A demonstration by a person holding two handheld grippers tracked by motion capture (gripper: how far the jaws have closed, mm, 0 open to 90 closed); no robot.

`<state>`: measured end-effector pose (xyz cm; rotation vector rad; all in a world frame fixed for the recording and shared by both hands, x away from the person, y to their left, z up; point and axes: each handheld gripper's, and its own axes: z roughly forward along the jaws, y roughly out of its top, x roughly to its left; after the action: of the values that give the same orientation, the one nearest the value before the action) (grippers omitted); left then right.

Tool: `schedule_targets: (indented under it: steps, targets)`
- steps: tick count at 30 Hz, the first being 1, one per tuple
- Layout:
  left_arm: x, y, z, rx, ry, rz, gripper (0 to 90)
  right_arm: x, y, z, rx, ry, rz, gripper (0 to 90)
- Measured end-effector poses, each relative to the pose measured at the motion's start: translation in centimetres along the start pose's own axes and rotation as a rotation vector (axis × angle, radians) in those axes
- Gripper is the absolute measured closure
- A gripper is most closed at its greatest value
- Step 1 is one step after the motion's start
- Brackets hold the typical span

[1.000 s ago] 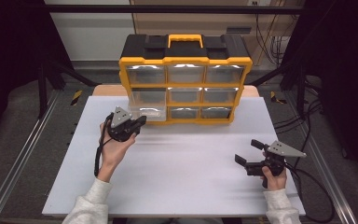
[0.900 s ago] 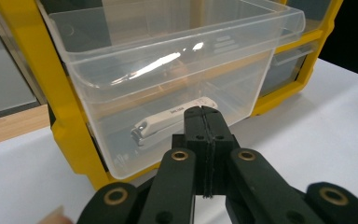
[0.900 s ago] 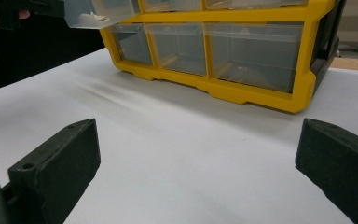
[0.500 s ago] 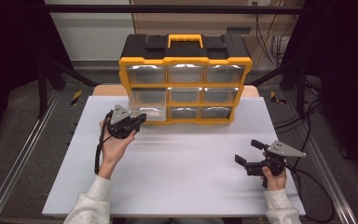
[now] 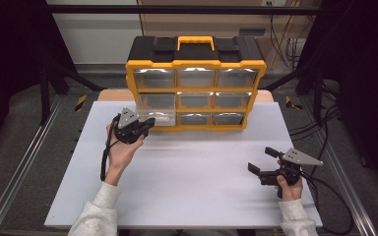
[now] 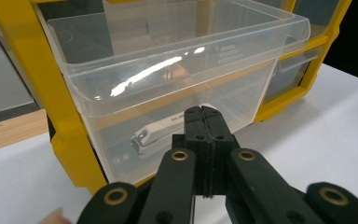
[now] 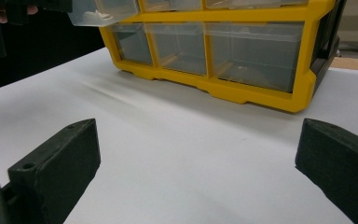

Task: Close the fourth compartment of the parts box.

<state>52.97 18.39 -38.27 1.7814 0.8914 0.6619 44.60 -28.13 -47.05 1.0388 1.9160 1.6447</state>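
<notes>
The left gripper (image 6: 203,114), fingers clenched together, presses at the half-open clear drawer (image 6: 177,70) at the organizer's (image 5: 195,83) lower left. The right gripper (image 5: 265,160) idles released, near right. Next, probably a straight push inward.

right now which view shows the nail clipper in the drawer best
The left gripper view: the nail clipper lies on the floor of the clear drawer, just beyond the shut left gripper. In the high view it is too small to make out. The right gripper view shows the drawer's corner, not clearly the clipper.
</notes>
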Motion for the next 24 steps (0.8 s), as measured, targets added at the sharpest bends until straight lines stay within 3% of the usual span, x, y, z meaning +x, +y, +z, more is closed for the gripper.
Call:
schedule_targets:
  steps: [24]
  targets:
    - [0.7,0.6,1.2,0.006,0.013,0.012,89.5,0.0,0.0,0.0,-0.002,-0.001,-0.002,0.3]
